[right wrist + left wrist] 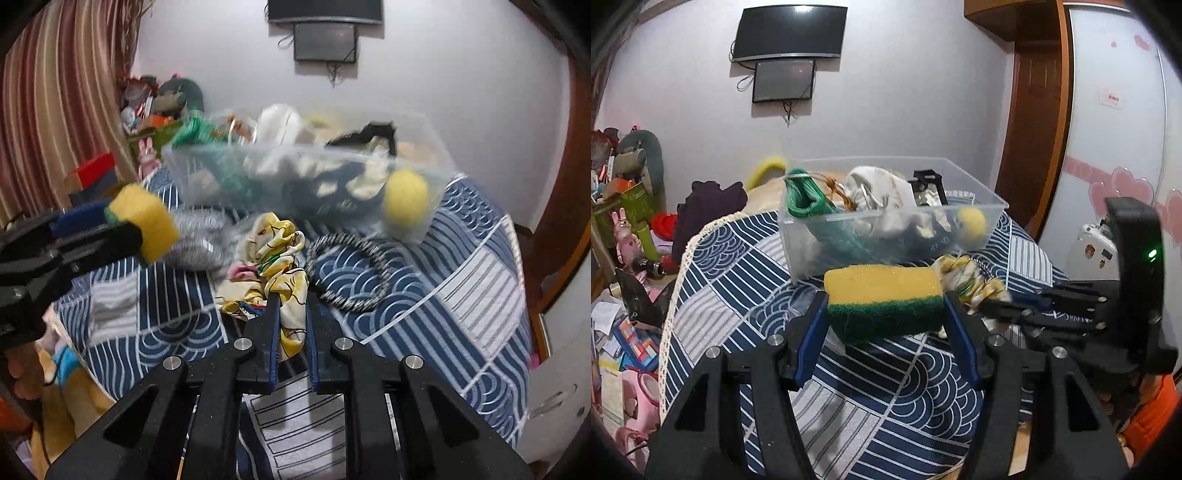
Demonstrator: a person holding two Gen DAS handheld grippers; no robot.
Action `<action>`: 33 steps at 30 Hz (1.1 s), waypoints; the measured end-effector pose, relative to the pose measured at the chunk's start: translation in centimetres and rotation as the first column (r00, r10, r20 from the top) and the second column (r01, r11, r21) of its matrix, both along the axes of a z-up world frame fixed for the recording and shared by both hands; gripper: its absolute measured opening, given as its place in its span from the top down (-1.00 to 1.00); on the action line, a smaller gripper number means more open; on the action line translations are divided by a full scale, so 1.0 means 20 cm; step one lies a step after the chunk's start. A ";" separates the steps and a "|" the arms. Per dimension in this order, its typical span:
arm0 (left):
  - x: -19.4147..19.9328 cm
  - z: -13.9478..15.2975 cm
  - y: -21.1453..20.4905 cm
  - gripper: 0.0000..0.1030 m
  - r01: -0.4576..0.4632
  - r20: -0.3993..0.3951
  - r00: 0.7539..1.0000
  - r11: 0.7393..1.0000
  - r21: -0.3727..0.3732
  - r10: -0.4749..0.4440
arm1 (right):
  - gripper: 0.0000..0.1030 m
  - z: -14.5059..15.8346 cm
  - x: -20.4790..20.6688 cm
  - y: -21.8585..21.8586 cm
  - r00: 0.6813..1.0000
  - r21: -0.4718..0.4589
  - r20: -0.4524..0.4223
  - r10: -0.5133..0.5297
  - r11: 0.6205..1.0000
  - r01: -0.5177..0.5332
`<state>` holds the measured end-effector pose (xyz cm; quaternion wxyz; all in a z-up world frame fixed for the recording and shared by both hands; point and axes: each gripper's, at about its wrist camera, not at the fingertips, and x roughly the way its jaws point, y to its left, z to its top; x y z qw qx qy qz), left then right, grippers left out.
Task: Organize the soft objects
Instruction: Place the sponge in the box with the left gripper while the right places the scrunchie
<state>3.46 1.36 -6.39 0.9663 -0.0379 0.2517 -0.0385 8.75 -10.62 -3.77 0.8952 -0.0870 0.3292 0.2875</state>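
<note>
My left gripper [884,306] is shut on a yellow and green sponge [882,295] and holds it above the blue patterned cloth [886,391], just in front of a clear plastic bin [886,218]. The bin holds green yarn [803,195], a white cloth item [875,188] and a yellow ball [971,221]. My right gripper [291,295] is shut on a yellow patterned scrunchie [273,254] lying on the cloth. The sponge [147,221] and the left gripper also show at the left of the right wrist view.
A black and white braided ring [351,273] lies on the cloth right of the scrunchie. A silver scouring pad [203,240] lies left of it. Clutter and toys [624,221] fill the floor to the left. A wardrobe [1126,129] stands at right.
</note>
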 end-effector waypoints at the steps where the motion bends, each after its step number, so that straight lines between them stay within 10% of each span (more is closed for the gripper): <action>1: 0.00 0.01 0.00 -0.17 -0.002 0.005 1.000 1.000 -0.002 0.002 | 0.79 0.02 0.00 -0.02 1.000 0.014 0.009 -0.007 1.000 0.007; 19: 0.22 0.28 0.11 -0.18 -0.082 0.155 0.985 0.997 0.000 0.081 | 0.79 0.43 0.16 -0.08 0.974 0.170 0.196 -0.114 0.982 0.081; 33: 0.59 0.12 0.01 -0.17 -0.034 0.026 0.999 0.996 0.077 0.032 | 0.79 0.26 0.44 0.08 0.989 0.107 0.089 -0.115 0.989 0.105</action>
